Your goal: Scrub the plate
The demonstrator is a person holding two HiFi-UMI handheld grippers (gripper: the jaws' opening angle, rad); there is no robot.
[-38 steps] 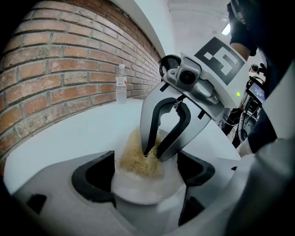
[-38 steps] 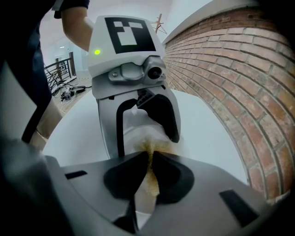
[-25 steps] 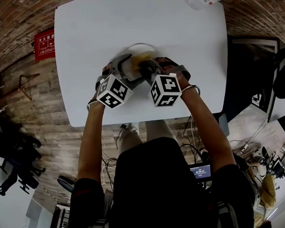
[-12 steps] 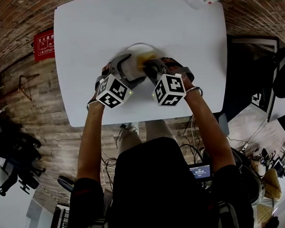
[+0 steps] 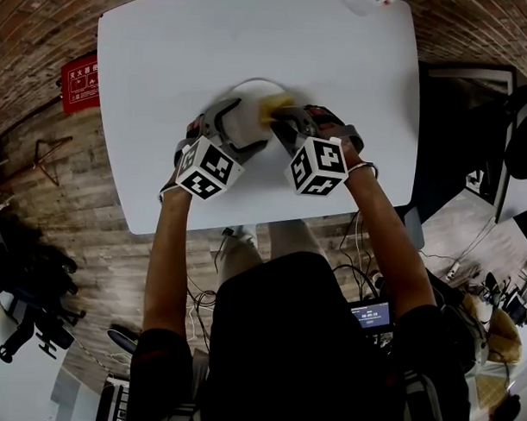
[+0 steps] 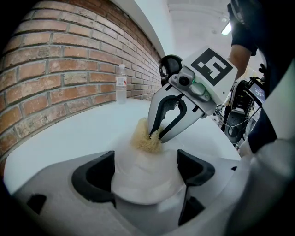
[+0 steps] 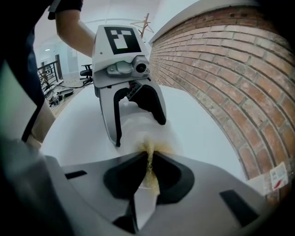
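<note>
Left hand-held gripper (image 6: pixel 146 177): its two dark jaws were clamped on the near rim of the white plate (image 6: pixel 143 159), one jaw on each side of it.
Right hand-held gripper (image 7: pixel 150 167): its jaws were pressed together on a wad of yellow fibrous scrubber (image 7: pixel 150 173), with the fibres sticking out in front of the tips.
Contact: in the left gripper view the scrubber (image 6: pixel 146 138) lay against the far part of the plate, with the tips of the right hand-held gripper (image 6: pixel 157 134) right on it.
Grippers, from the head view: the left hand-held gripper (image 5: pixel 234 131) and the right hand-held gripper (image 5: pixel 282 118) met over the plate, their marker cubes side by side nearer the person.
Plate: it sat over the middle of the white desk (image 5: pixel 165 55), a pale disc (image 5: pixel 248 97) with the scrubber (image 5: pixel 277 100) at its right edge. Whether it rested flat or was tipped up could not be told.
Arms: both bare forearms reached forward from a dark short-sleeved top.
Desk: otherwise bare around the plate.
Far edge: a clear bottle (image 6: pixel 120 83) stood upright, well apart from the plate.
Behind: a brick wall (image 6: pixel 55 60) ran along the far side of the desk.
</note>
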